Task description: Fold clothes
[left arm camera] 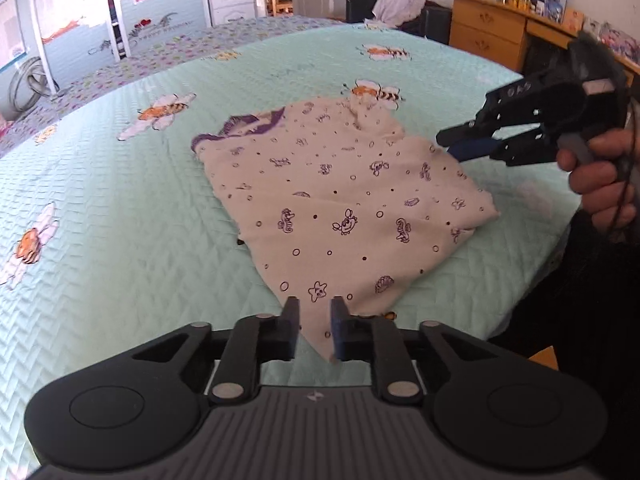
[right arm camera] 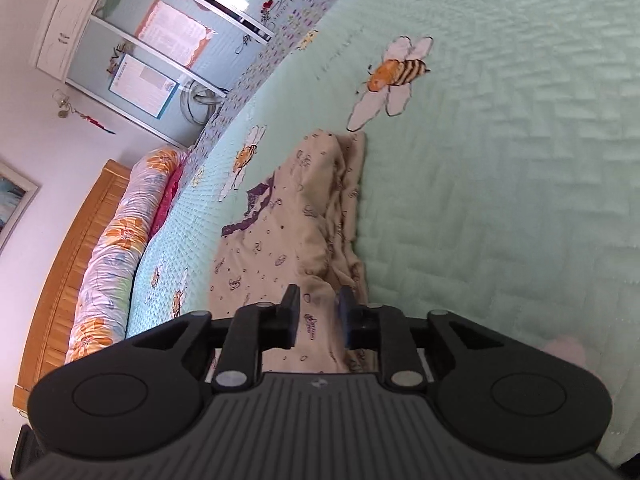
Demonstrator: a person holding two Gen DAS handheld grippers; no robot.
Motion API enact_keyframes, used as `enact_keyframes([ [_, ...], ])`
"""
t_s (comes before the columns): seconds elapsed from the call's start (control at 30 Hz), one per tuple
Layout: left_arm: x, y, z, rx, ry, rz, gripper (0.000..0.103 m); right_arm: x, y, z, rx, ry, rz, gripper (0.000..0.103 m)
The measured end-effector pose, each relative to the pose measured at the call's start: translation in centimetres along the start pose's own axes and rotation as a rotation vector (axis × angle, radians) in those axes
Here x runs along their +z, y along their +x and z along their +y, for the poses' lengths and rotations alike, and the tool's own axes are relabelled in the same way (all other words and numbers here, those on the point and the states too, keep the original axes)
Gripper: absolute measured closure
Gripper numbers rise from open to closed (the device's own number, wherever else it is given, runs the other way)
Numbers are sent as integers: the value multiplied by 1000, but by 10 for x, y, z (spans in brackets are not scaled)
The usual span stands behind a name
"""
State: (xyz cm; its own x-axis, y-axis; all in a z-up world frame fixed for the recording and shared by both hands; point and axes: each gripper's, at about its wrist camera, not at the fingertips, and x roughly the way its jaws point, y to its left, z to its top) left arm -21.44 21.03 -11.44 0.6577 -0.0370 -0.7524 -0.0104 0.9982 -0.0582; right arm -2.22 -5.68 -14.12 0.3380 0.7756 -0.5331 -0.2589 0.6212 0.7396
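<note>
On the green bee-print bedspread (left arm camera: 120,208) lies the cream printed garment (left arm camera: 340,200), roughly doubled over with its purple-trimmed edge (left arm camera: 240,126) at the far left and one pointed corner hanging toward the left gripper (left arm camera: 315,322).

That left gripper's fingers stand a bit apart with the corner between them, and I honestly can't tell if they're pressing the cloth or just framing it. The right gripper (left arm camera: 452,146) sits at the garment's right edge, fingers spread in its own view with cloth lying between them (not clamped, as far as I can see). The person's hand (left arm camera: 600,184) wraps its handle.

What could go sideways, in my opinion:
- Thin corner slips out of the left fingers if they lift without really closing, and the fold line goes crooked.
- Right side looks bunched into several ridges (right arm camera: 340,216), so a grab there may catch only the top layer and drag the stack apart.
- Pulling one side harder than the other would skid the whole piece across the quilt.
</note>
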Motion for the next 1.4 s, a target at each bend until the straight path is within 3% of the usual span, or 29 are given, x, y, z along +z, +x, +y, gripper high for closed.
enact_keyframes([
  [0.13,4,15,1,-6,-6,23,73,-2,7,3,-3,-3,21,75],
  [0.27,8,28,3,-10,-13,42,99,-4,17,1,-8,-8,43,73],
  [0.53,4,20,5,3,-35,24,101,-5,32,-7,-13,21,84,73],
  [0.6,0,12,9,16,-46,20,101,-4,34,-10,-11,32,89,76],
  [0.67,-8,4,17,10,-80,23,103,-3,34,-12,-18,30,85,88],
  [0.73,-18,-2,24,-20,-112,5,103,-2,32,-11,-23,18,79,87],
  [0.83,-19,-7,21,-15,-118,-20,103,-7,25,6,-18,-49,51,82],
  [0.93,-10,-13,11,-3,-64,-18,103,-7,16,20,-17,-87,20,62],
  [1.1,-32,-7,16,13,-66,93,103,-5,8,20,-9,-98,6,60],
  [1.2,-41,-21,17,20,-81,44,103,-7,11,19,-13,-86,15,60],
  [1.3,-19,-29,14,57,-56,-40,98,-10,12,22,-9,-89,17,60],
  [1.37,-4,-19,12,52,-23,-35,71,-11,13,26,-10,-94,18,59],
  [1.4,1,-11,10,53,-8,-27,65,-12,14,27,-10,-96,18,58],
])
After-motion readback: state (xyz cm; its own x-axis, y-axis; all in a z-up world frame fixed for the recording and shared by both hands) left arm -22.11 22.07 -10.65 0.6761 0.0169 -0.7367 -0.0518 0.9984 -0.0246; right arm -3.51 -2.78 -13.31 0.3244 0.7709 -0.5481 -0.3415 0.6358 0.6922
